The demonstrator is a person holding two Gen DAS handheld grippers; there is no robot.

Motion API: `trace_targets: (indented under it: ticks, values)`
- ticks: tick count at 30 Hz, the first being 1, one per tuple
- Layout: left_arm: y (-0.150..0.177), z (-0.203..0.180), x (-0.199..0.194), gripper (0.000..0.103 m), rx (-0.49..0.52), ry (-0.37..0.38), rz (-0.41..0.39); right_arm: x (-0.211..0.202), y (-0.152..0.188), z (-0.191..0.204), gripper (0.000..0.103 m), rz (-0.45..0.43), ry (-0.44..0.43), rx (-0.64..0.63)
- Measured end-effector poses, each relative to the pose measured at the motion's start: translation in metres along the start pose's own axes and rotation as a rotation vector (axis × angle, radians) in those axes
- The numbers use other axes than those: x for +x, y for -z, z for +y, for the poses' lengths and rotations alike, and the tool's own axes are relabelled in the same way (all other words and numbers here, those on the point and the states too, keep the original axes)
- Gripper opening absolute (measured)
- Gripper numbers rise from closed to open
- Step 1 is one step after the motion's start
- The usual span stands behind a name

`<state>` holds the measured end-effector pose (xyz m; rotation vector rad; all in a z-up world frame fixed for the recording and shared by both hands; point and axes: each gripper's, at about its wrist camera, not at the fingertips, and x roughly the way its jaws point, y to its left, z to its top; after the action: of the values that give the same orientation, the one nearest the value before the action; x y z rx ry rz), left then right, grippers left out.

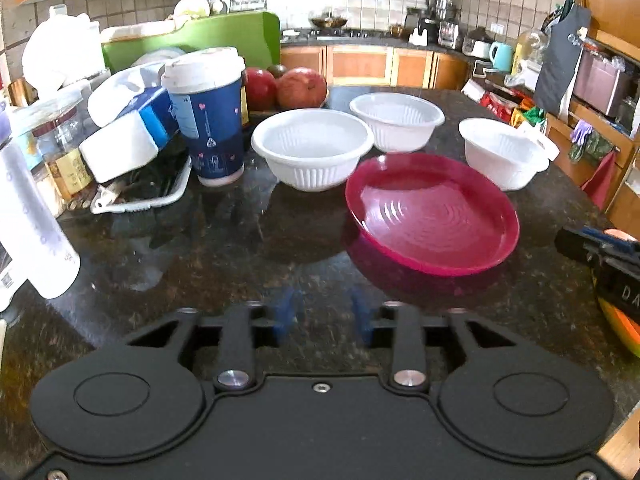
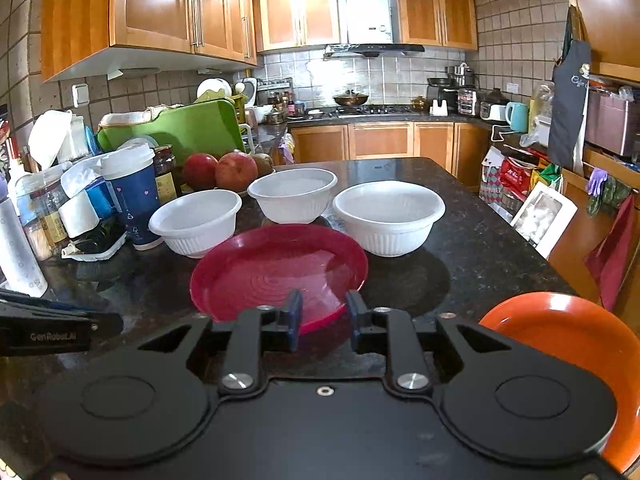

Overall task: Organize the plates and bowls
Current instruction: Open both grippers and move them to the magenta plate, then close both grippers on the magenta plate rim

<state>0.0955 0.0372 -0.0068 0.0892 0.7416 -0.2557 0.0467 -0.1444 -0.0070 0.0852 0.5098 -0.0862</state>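
A magenta plate (image 1: 434,216) (image 2: 276,270) lies on the dark granite counter (image 1: 224,248). Three white ribbed bowls stand behind it: left (image 1: 314,148) (image 2: 196,222), middle (image 1: 396,118) (image 2: 294,194), right (image 1: 502,152) (image 2: 390,218). An orange plate (image 2: 576,340) lies at the near right and shows at the left wrist view's right edge (image 1: 620,324). My left gripper (image 1: 325,316) is open and empty, low over bare counter, short of the magenta plate. My right gripper (image 2: 323,316) is open and empty, its fingertips at the magenta plate's near rim.
At the left stand a blue paper cup (image 1: 208,116) (image 2: 134,196), a tissue pack (image 1: 132,132), jars, a white bottle (image 1: 28,220) and a black tray (image 1: 148,188). Red fruit (image 1: 300,86) (image 2: 236,170) sits behind the bowls. The counter's right edge drops off beside a white box (image 2: 544,218).
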Motion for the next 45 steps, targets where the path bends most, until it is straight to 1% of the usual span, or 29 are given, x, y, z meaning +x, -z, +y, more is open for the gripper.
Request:
trace_targets:
  ticks: [5,7,9,11,14,15,17,19,24,25,29,31,32,36,39,42,44,45]
  values:
    - [-0.007,-0.001,0.006,0.053,-0.001,-0.004,-0.026,0.010,-0.005,0.001,0.034,0.011,0.021,0.004]
    - [-0.011,0.001,0.011,0.053,-0.004,-0.011,-0.040,0.016,-0.008,-0.003,0.040,0.005,0.029,0.009]
    - [-0.015,-0.003,0.015,0.055,-0.005,-0.030,-0.059,0.023,-0.011,-0.009,0.041,0.003,0.037,0.006]
    - [-0.018,-0.005,0.019,0.056,-0.007,-0.031,-0.075,0.034,-0.016,-0.012,0.042,0.012,0.034,0.000]
    - [-0.025,-0.012,0.028,0.059,0.005,-0.030,-0.088,0.050,-0.022,-0.019,0.045,0.028,0.032,0.004]
    - [-0.027,-0.015,0.031,0.059,0.007,-0.034,-0.091,0.055,-0.023,-0.022,0.048,0.034,0.027,0.006]
    - [-0.031,-0.019,0.039,0.059,0.012,-0.038,-0.090,0.066,-0.026,-0.026,0.050,0.052,0.017,0.001]
    - [-0.034,-0.024,0.047,0.060,0.021,-0.036,-0.078,0.077,-0.026,-0.028,0.058,0.065,0.012,-0.005]
    - [-0.038,-0.034,0.067,0.064,0.044,-0.054,-0.043,0.098,-0.028,-0.028,0.072,0.079,0.017,-0.024]
    - [-0.039,-0.035,0.071,0.064,0.049,-0.056,-0.033,0.102,-0.028,-0.028,0.073,0.084,0.018,-0.020]
    - [-0.044,-0.039,0.086,0.064,0.050,-0.052,0.024,0.117,-0.029,-0.035,0.074,0.118,0.006,0.047]
    - [-0.047,-0.039,0.093,0.066,0.045,-0.076,0.057,0.124,-0.029,-0.037,0.074,0.142,-0.005,0.077]
    - [-0.047,-0.040,0.095,0.066,0.045,-0.083,0.061,0.127,-0.029,-0.037,0.074,0.150,-0.005,0.083]
    - [-0.048,-0.037,0.098,0.066,0.035,-0.077,0.069,0.131,-0.028,-0.037,0.074,0.150,-0.010,0.061]
    - [-0.050,-0.033,0.102,0.066,0.014,-0.061,0.100,0.131,-0.029,-0.034,0.074,0.147,-0.033,0.049]
    - [-0.051,-0.030,0.104,0.065,-0.009,-0.040,0.112,0.130,-0.028,-0.032,0.074,0.150,-0.052,0.035]
    - [-0.052,-0.029,0.104,0.064,-0.010,-0.033,0.116,0.129,-0.027,-0.031,0.070,0.151,-0.066,0.029]
    - [-0.052,-0.029,0.103,0.062,-0.009,-0.028,0.117,0.129,-0.027,-0.030,0.068,0.153,-0.072,0.026]
